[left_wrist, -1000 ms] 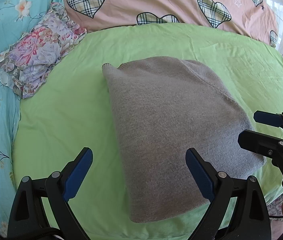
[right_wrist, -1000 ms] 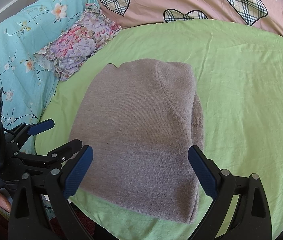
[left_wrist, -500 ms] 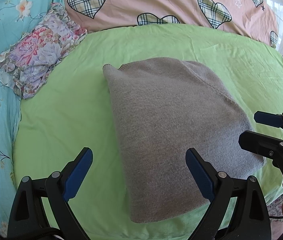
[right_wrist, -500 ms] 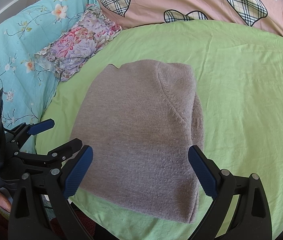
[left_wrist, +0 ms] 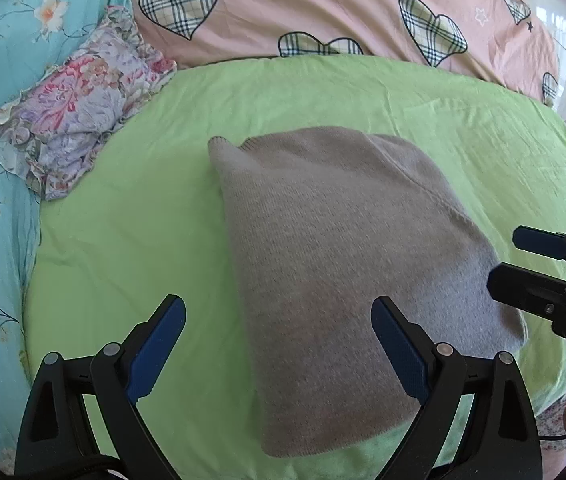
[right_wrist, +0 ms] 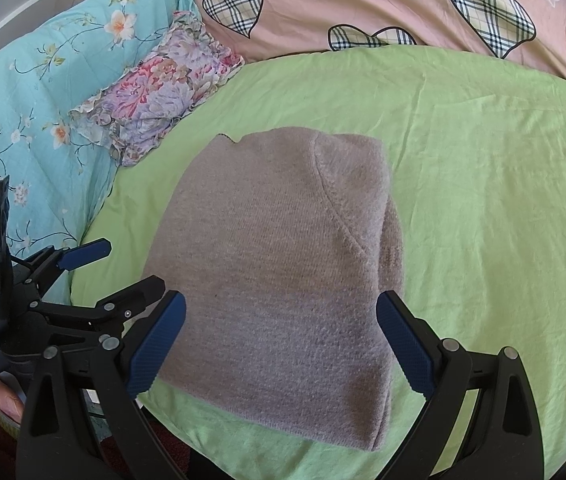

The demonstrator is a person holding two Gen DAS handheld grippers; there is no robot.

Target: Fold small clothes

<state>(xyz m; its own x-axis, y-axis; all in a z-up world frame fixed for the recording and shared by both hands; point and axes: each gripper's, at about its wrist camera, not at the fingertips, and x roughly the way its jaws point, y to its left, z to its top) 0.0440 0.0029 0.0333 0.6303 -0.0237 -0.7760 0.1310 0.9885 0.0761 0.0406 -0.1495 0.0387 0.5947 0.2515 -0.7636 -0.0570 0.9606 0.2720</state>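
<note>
On green sheet (left_wrist: 131, 240), folded grey knit (left_wrist: 335, 248) w/ bare margins, both grippers' jaws spread, empty.

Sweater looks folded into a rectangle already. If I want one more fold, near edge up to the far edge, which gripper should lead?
Probably the right gripper: open, the grey sweater centred between its fingers. The left gripper, also open, straddles only the sweater's left edge.
</note>
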